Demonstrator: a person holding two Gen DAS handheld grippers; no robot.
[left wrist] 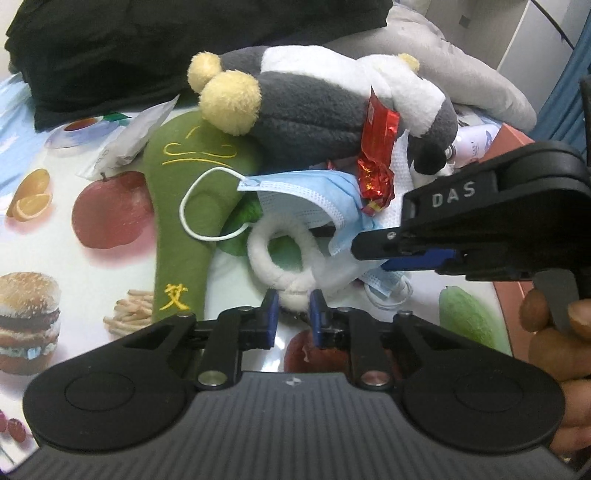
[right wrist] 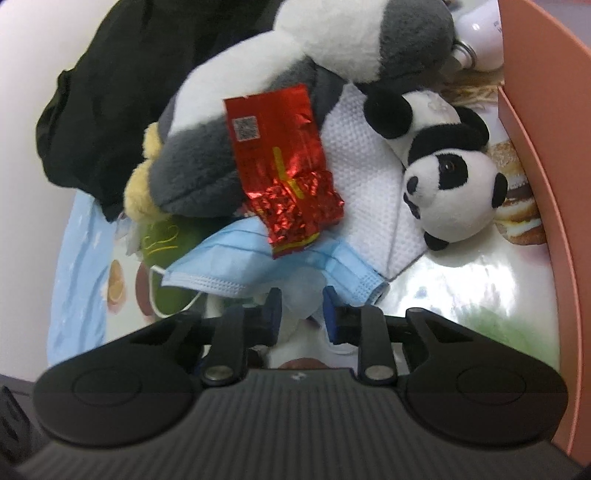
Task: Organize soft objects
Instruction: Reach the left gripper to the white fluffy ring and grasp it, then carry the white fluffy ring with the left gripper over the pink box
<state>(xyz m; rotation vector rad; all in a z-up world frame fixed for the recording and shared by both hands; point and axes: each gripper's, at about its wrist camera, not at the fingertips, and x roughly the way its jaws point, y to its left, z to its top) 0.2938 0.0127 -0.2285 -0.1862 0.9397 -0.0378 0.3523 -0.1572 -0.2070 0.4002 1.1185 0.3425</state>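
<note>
A white fluffy ring (left wrist: 275,245) lies on the fruit-print tablecloth (left wrist: 55,236). My left gripper (left wrist: 295,314) is shut on the ring's near knot. A blue face mask (left wrist: 310,194) drapes over the ring, and a red foil packet (left wrist: 376,147) lies on top of it. My right gripper (right wrist: 303,310) is shut on the near edge of the blue face mask (right wrist: 229,262); from the left wrist it reaches in from the right (left wrist: 364,245). Behind lie a grey-and-white plush (left wrist: 317,103), a green embroidered cushion (left wrist: 184,206) and a panda plush (right wrist: 450,184).
A black garment (left wrist: 147,44) and a grey pillow (left wrist: 461,70) are piled at the back. A white textured cloth (right wrist: 369,177) lies under the panda. A salmon box wall (right wrist: 546,184) bounds the right side, with a white bottle (right wrist: 484,33) beside it. A hand (left wrist: 554,332) holds the right gripper.
</note>
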